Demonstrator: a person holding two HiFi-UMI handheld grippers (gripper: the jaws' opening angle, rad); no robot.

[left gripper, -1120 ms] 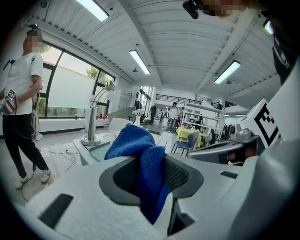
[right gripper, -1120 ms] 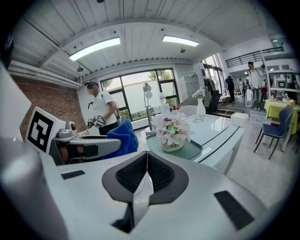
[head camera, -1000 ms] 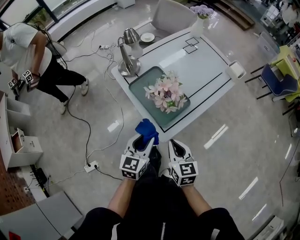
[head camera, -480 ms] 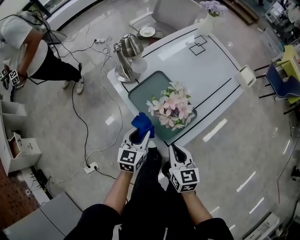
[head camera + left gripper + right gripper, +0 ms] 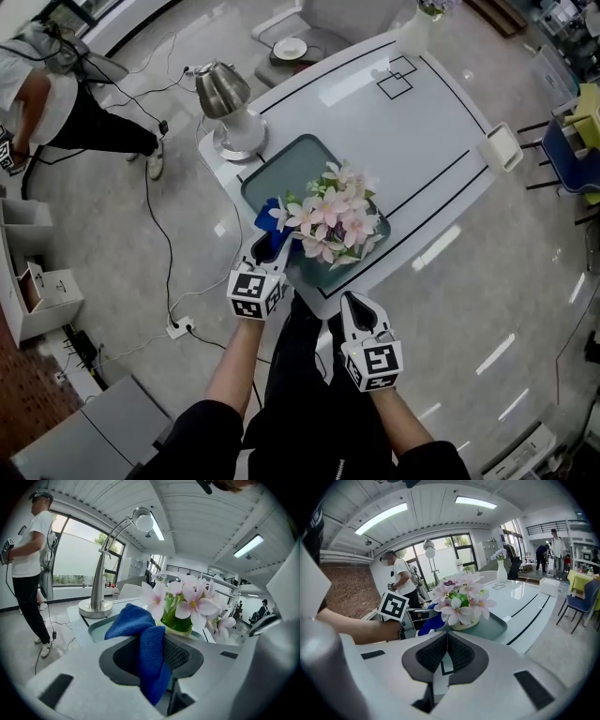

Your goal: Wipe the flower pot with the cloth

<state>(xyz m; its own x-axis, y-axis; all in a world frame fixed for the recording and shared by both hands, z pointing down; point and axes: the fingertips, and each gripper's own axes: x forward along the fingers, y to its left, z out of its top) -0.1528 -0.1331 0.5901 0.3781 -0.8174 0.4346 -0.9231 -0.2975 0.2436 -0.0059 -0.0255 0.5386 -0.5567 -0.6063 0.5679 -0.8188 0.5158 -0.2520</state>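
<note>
A flower pot with pink blossoms [image 5: 330, 220] stands on a grey-green tray [image 5: 272, 164] at the near corner of the white table [image 5: 422, 122]. Its cream pot [image 5: 177, 623] shows under the petals, and again in the right gripper view [image 5: 461, 623]. My left gripper [image 5: 270, 244] is shut on a blue cloth [image 5: 266, 218], which reaches the tray's near-left edge, just left of the flowers. The cloth [image 5: 140, 634] bunches out between the left gripper's [image 5: 154, 653] jaws. My right gripper [image 5: 354, 305] hangs back off the table's edge, and in its own view the gripper [image 5: 446, 651] is shut on nothing.
A silver lamp [image 5: 225, 94] stands at the table's left corner behind the tray. A tissue box [image 5: 500, 145] sits at the right edge and a vase [image 5: 422, 14] at the far end. A person [image 5: 47, 94] stands at left. Cables and a power strip [image 5: 178, 328] lie on the floor.
The left gripper has carried the cloth forward, from short of the table to the tray's edge beside the flowers. The right gripper stayed behind, and the table now lies closer.
</note>
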